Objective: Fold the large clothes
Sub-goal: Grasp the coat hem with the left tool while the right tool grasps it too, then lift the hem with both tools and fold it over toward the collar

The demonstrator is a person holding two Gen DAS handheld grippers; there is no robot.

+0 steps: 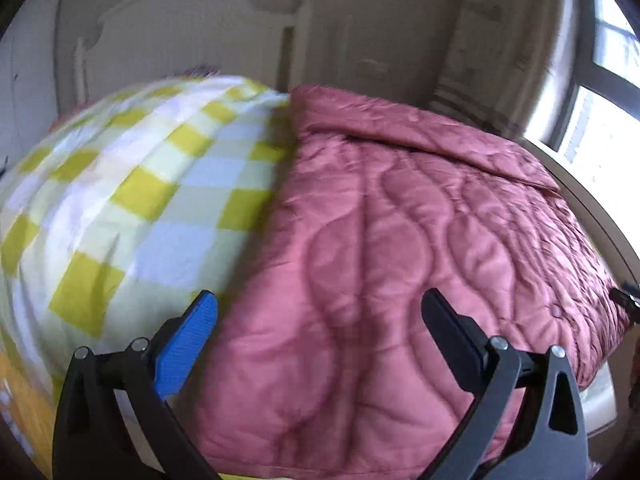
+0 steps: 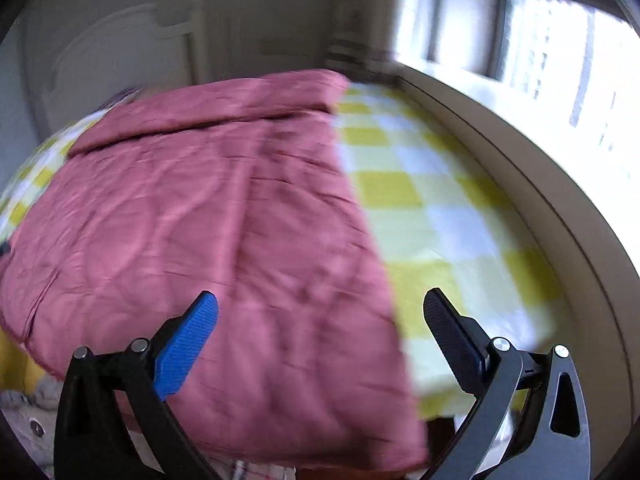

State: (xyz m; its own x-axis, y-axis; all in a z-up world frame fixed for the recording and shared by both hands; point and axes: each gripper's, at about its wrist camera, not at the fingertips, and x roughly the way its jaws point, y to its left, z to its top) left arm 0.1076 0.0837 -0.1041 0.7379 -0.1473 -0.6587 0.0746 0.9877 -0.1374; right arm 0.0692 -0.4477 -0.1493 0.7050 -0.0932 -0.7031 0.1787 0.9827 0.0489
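Left gripper [image 1: 320, 312] spread wide, holding nothing, hovering at bottom of frame over pink quilted coat [image 1: 400, 248]. Coat lies flat on yellow-checked sheet [image 1: 132, 184], filling centre and right of left view. Right gripper [image 2: 320, 312] likewise spread, empty, above coat's [image 2: 208, 240] near edge; sheet [image 2: 440, 208] bare at right. Window [image 2: 560, 60] upper right. Both views blurred.

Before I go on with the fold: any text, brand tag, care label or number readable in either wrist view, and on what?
None can be read in either view.
Pink quilted garment: no tag or label shows on its upper side.
Checked yellow and white bedsheet: pattern only, no writing.
Orange patch at the lower left edge of the left wrist view: pale marks, too blurred to tell whether they are letters.
Left gripper and right gripper: no markings visible.
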